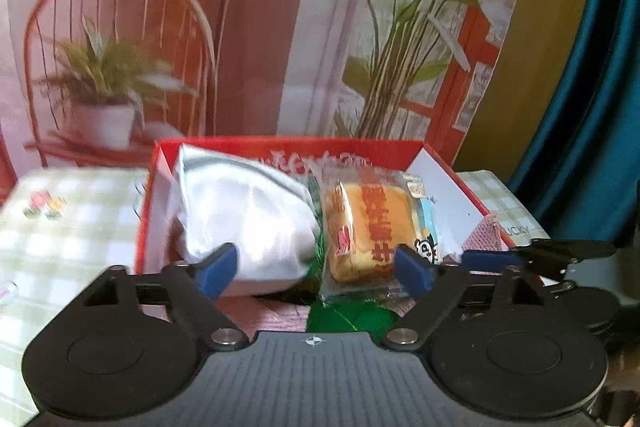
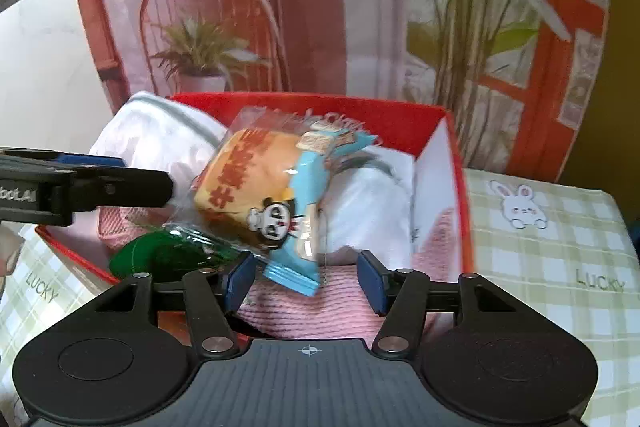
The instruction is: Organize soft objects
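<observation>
A red box (image 1: pixel 280 146) (image 2: pixel 400 123) stands on the checked tablecloth. In it lie white cloth (image 1: pixel 248 215) (image 2: pixel 160 143), a wrapped cake in a clear and blue packet (image 1: pixel 370 227) (image 2: pixel 260 187), a green item (image 1: pixel 348 317) (image 2: pixel 160 255) and pink knit fabric (image 1: pixel 272 315) (image 2: pixel 320 311). My left gripper (image 1: pixel 316 269) is open at the box's near edge, its fingers either side of the cloth and packet. My right gripper (image 2: pixel 306 281) is open just below the packet's blue end, over the pink knit. The left gripper's finger (image 2: pixel 88 187) shows in the right wrist view.
The green and white checked tablecloth (image 1: pixel 60 239) (image 2: pixel 560 267) spreads on both sides of the box. A printed backdrop with plants and a chair (image 1: pixel 240 27) (image 2: pixel 320 7) hangs right behind the box. A blue curtain (image 1: pixel 592 107) hangs at the right.
</observation>
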`<state>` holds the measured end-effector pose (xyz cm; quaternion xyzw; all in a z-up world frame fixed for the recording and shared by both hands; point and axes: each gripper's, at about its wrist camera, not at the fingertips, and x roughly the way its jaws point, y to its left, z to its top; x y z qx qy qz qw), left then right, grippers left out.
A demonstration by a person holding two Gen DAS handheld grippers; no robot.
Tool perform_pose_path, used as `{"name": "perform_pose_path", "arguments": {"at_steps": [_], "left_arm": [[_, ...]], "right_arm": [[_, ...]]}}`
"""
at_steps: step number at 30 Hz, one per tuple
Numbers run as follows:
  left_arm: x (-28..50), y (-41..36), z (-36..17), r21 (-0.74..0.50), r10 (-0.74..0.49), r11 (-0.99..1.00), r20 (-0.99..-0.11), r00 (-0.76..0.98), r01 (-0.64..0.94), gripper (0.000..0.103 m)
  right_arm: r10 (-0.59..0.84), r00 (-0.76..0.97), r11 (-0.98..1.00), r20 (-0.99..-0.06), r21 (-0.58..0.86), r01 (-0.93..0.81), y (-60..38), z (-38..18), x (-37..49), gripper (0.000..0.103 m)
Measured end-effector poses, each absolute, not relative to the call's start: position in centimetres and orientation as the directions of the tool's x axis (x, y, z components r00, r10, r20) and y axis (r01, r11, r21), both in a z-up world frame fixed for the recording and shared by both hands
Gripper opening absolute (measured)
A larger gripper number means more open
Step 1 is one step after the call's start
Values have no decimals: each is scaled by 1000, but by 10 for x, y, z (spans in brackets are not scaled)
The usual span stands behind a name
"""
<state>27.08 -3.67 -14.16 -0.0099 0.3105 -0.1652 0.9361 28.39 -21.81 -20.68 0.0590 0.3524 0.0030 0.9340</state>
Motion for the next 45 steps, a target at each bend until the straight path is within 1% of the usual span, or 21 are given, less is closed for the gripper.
{"name": "perform_pose_path", "arguments": {"at_steps": [1, 2, 3, 6, 8, 9, 11, 12, 16, 21, 24, 30, 35, 41, 45], "left_arm": [[267, -38, -139, -106, -307, 947, -567, 764, 302, 101], [263, -38, -136, -94, -303, 948, -553, 776, 303, 102], [260, -38, -133, -85, -299, 949, -540, 787, 302, 103], [253, -37, -126, -75, -269, 959, -531, 803, 272, 103], [250, -35, -123, -77, -242, 968, -542, 805, 240, 103], [248, -35, -123, -77, -235, 970, -547, 803, 232, 103], [246, -33, -121, -73, -228, 971, -556, 799, 227, 103], [245, -33, -120, -71, -222, 973, -561, 797, 220, 103], [239, -26, -118, -74, -208, 977, -566, 798, 202, 103], [230, -15, -113, -111, -188, 982, -558, 808, 152, 103], [222, -14, -107, -77, -147, 989, -536, 832, 125, 103], [198, -8, -89, -53, -119, 993, -492, 863, 107, 103], [170, -7, -71, -4, -75, 997, -450, 890, 82, 103], [131, -5, -43, 50, 5, 999, -392, 920, 16, 103], [106, -4, -25, 47, 9, 999, -371, 929, 9, 103]], "right_arm": [[41, 755, 993, -654, 111, 42, -221, -205, 282, 62], [31, 760, 993, -649, 108, 52, -223, -203, 279, 67], [21, 765, 993, -643, 105, 61, -225, -201, 277, 69], [7, 783, 990, -622, 113, 81, -231, -195, 270, 80], [-2, 792, 988, -611, 119, 95, -233, -191, 264, 89], [-5, 798, 988, -603, 122, 98, -234, -189, 261, 91], [-7, 809, 987, -588, 127, 100, -234, -184, 256, 100], [-9, 814, 986, -581, 129, 103, -234, -182, 253, 102], [-21, 823, 983, -567, 139, 121, -234, -174, 247, 103], [-34, 841, 981, -540, 142, 130, -232, -163, 236, 103], [-43, 849, 981, -527, 139, 136, -231, -156, 231, 103], [-62, 869, 977, -491, 148, 153, -224, -134, 213, 103], [-106, 869, 976, -483, 116, 183, -212, -117, 193, 103], [-97, 881, 963, -464, 178, 200, -202, -93, 161, 103], [-92, 903, 963, -419, 194, 189, -188, -75, 135, 103]]}}
